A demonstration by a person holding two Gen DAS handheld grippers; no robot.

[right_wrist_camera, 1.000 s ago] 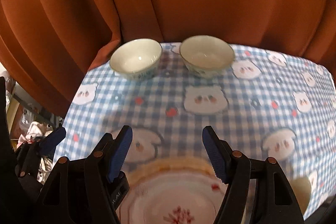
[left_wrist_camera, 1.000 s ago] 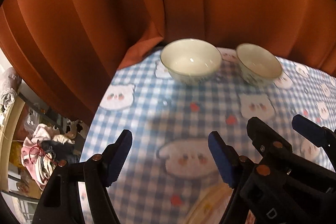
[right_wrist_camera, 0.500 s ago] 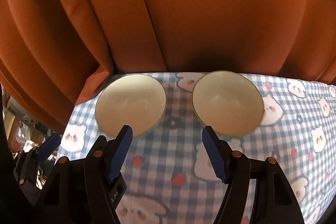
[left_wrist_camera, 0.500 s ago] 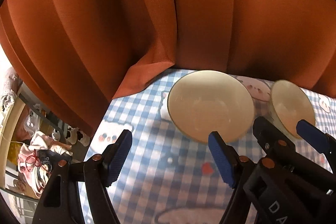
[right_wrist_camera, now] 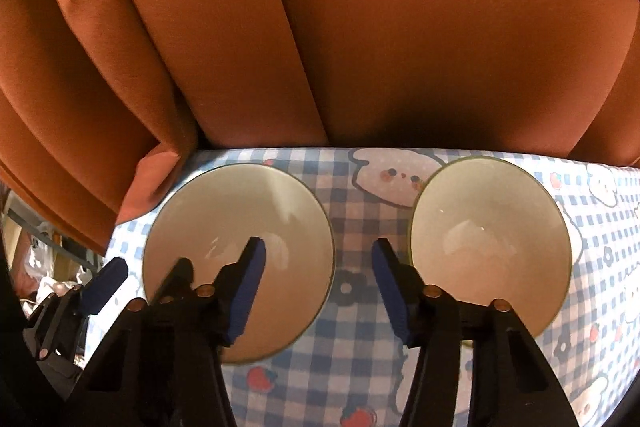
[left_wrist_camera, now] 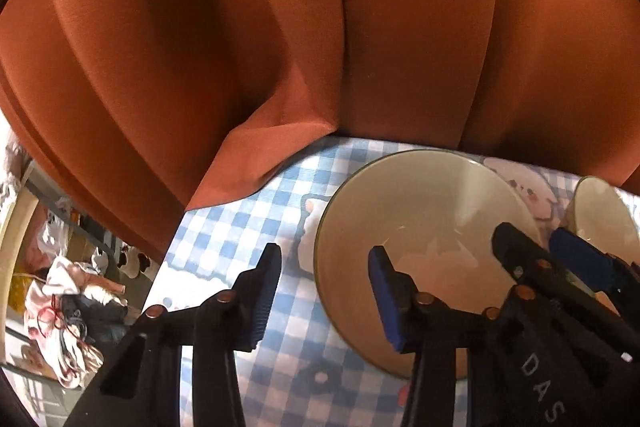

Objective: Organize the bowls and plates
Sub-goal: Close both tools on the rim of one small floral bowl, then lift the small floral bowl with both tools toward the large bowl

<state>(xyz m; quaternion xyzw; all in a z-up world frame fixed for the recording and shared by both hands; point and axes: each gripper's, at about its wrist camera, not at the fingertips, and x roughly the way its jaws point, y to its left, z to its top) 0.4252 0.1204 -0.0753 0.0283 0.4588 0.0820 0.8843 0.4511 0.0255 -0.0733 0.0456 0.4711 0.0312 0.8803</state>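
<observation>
The left gripper point(left_wrist_camera: 324, 291) has just been closing around the near-left rim of the left bowl point(left_wrist_camera: 432, 211), not squeezing. Beside it, the right gripper point(right_wrist_camera: 318, 287) has been closing too, one finger over each bowl's near rim; right bowl point(right_wrist_camera: 488, 247).

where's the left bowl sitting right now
In the right wrist view the left bowl sits on the checked tablecloth, just below the orange curtain, left of the other bowl.

Two bowls point(right_wrist_camera: 240, 227) point(right_wrist_camera: 492, 227), two tongs point(right_wrist_camera: 316, 287) point(left_wrist_camera: 324, 301).
</observation>
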